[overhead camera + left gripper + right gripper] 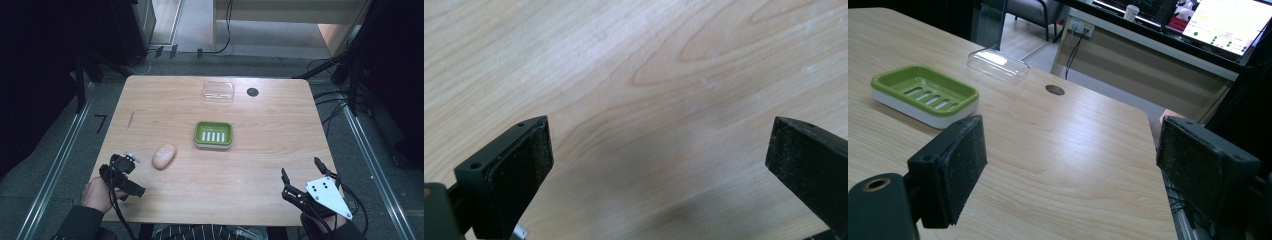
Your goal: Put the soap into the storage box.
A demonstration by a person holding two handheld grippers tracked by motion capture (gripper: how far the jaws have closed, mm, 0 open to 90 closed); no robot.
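From the high view: a light wooden table (215, 165) with rounded corners, grain running across, on a grey floor with metal rails at both sides and black cables at the far right. Near the left front corner, the left gripper (122, 175) held in a hand, low over the wood, jaws not readable from here. Just beside it, toward the middle, a pale peach bar of soap (164, 156) lying flat on the table, near but not touching the gripper. Further in, around the centre, a green soap dish (213, 134) with white slots in its bottom, well apart from the soap. Behind it, close to the far edge, a clear plastic lid (218, 92), and next to this a small dark round hole (252, 92) in the tabletop. At the right front corner, the right gripper (302, 172) with its grey three-cornered plate, jaws spread wide. From the left gripper view: bare wood grain with a soft shadow, the two black jaws standing wide apart, nothing between them. From the right gripper view: jaws also wide and empty; beyond them the green soap dish (924, 94), the clear plastic lid (998, 65), the hole (1055, 90), then a lit monitor (1223, 22) on a desk behind the table.
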